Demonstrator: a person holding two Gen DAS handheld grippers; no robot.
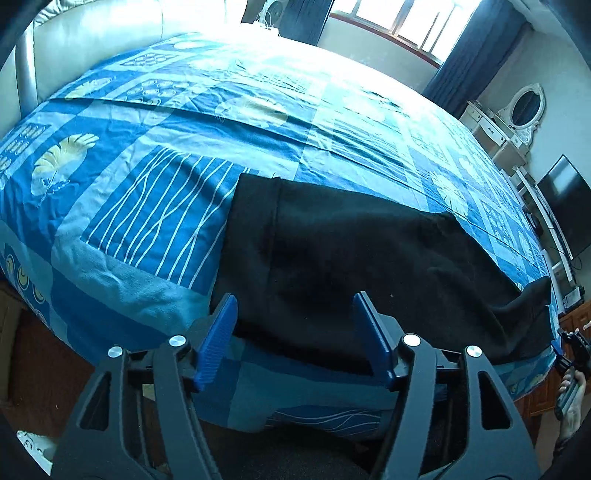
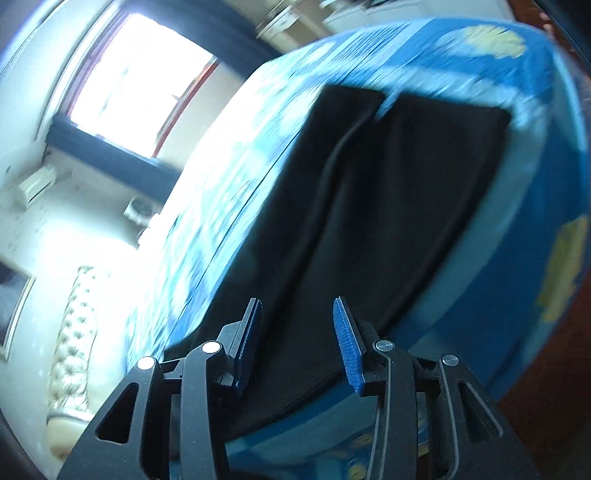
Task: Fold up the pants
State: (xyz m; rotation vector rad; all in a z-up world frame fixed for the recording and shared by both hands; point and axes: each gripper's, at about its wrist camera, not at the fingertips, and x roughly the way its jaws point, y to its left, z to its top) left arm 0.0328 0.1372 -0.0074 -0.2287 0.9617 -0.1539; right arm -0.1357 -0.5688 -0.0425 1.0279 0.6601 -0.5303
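Note:
Black pants (image 1: 351,258) lie flat on a bed with a blue patterned bedspread (image 1: 147,206), near its front edge. My left gripper (image 1: 295,299) hovers over the near edge of the pants with its blue pads wide apart, and nothing is pinched between them. In the blurred right wrist view the pants (image 2: 369,203) stretch away lengthwise, with the two legs side by side. My right gripper (image 2: 297,302) stands open above their near end and holds nothing. A hand (image 1: 570,398) shows at the right edge of the left wrist view.
A white padded headboard (image 1: 92,40) stands at the far left of the bed. A window (image 1: 399,22) with dark blue curtains is behind it. A white dressing table with an oval mirror (image 1: 524,107) and a dark TV (image 1: 569,206) line the right wall.

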